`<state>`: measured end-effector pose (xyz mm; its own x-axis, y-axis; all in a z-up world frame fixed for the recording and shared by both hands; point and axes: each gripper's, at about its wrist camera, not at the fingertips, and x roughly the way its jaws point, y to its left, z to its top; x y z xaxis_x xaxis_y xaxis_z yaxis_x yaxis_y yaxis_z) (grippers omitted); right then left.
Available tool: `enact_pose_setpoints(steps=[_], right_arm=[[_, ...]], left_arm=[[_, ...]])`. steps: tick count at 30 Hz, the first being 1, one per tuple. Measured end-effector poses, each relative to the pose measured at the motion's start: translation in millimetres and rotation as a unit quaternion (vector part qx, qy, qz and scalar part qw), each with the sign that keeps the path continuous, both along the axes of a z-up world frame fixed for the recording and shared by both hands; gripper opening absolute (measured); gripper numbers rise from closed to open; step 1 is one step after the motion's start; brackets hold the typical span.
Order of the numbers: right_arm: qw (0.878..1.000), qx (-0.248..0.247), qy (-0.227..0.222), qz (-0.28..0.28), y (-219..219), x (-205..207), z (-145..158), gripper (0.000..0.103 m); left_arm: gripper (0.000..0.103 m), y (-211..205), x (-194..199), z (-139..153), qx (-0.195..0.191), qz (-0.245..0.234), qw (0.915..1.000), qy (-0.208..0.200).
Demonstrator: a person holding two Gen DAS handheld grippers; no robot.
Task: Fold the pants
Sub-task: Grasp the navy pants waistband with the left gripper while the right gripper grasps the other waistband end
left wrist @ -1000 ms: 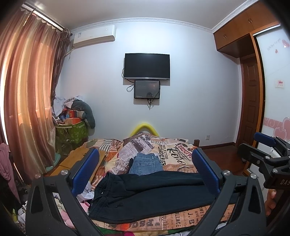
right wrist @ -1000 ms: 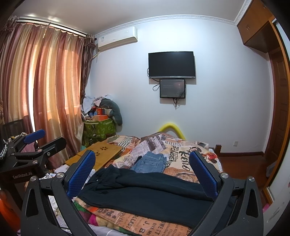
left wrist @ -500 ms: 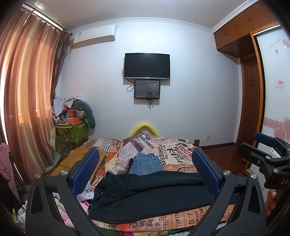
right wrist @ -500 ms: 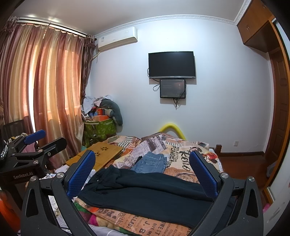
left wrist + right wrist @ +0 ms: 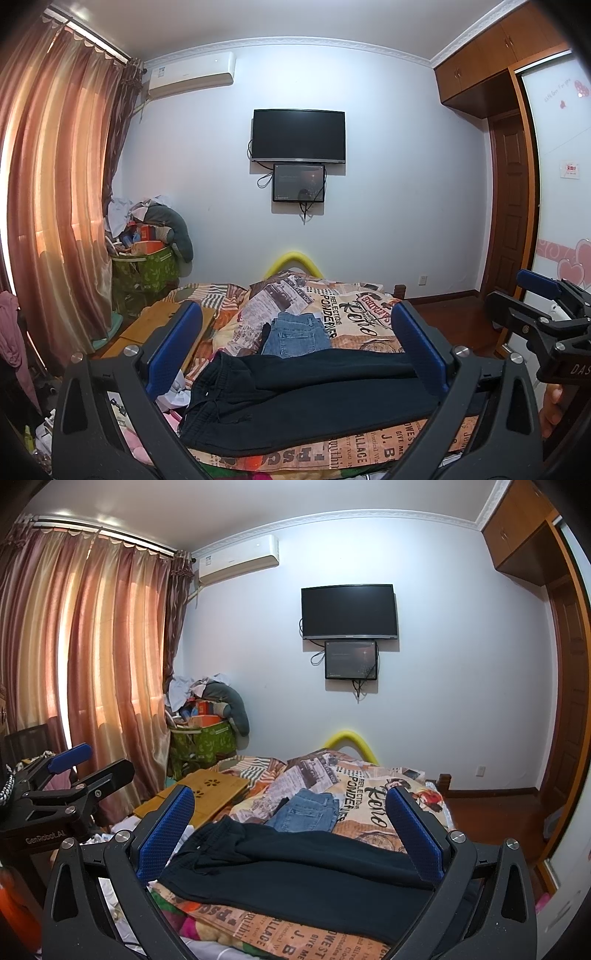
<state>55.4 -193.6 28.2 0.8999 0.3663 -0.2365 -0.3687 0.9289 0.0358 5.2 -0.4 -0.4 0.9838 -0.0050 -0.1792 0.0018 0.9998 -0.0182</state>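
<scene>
Black pants (image 5: 306,398) (image 5: 295,867) lie sideways across the near end of the bed, waistband to the left, legs running right. My left gripper (image 5: 295,350) hovers above and in front of them, open, its blue pads wide apart with nothing between. My right gripper (image 5: 291,830) is likewise open and empty above the pants. Each gripper shows at the edge of the other's view: the right gripper (image 5: 543,306) and the left gripper (image 5: 74,771). A folded pair of blue jeans (image 5: 297,332) (image 5: 306,810) rests just beyond the black pants.
The bed carries a newspaper-print quilt (image 5: 354,314). A wooden lap table (image 5: 207,794) lies on its left side. A green hamper (image 5: 144,273) piled with clothes stands by the curtains (image 5: 55,206). A wardrobe and door (image 5: 513,206) are on the right. A TV (image 5: 298,136) hangs ahead.
</scene>
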Motion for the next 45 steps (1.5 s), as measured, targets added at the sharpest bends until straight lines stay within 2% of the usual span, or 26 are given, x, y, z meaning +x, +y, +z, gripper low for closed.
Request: enact_pose_setpoints(steps=[10, 16, 23, 26, 30, 34, 38, 41, 45], right_arm=[[1.000, 0.002, 0.009, 0.000, -2, 7, -2, 0.103], [0.999, 0.000, 0.029, -0.012, -7, 27, -14, 0.103], [0.995, -0.006, 0.092, -0.043, -30, 76, -49, 0.103], [0.991, -0.016, 0.113, -0.067, -44, 98, -65, 0.103], [0.985, -0.046, 0.130, -0.099, -58, 126, -82, 0.103], [0.981, -0.083, 0.136, -0.112, -70, 154, -98, 0.103], [0.978, -0.091, 0.147, -0.119, -78, 176, -109, 0.103], [0.973, -0.102, 0.171, -0.120, -81, 199, -121, 0.103], [0.966, -0.123, 0.195, -0.115, -83, 230, -142, 0.103]], left_arm=[[0.103, -2, 11, -3, 0.000, 0.001, 1.0000, 0.009], [0.103, 4, 38, -13, 0.004, 0.007, 0.9997, 0.024], [0.103, 27, 91, -34, 0.005, 0.038, 0.9984, 0.041], [0.103, 43, 127, -45, -0.004, 0.039, 0.9971, 0.066], [0.103, 62, 174, -67, 0.004, 0.049, 0.9945, 0.093], [0.103, 85, 223, -91, 0.003, 0.058, 0.9903, 0.126], [0.103, 108, 269, -120, -0.005, 0.064, 0.9839, 0.167], [0.103, 128, 308, -144, -0.007, 0.077, 0.9753, 0.207], [0.103, 153, 357, -185, -0.006, 0.097, 0.9593, 0.265]])
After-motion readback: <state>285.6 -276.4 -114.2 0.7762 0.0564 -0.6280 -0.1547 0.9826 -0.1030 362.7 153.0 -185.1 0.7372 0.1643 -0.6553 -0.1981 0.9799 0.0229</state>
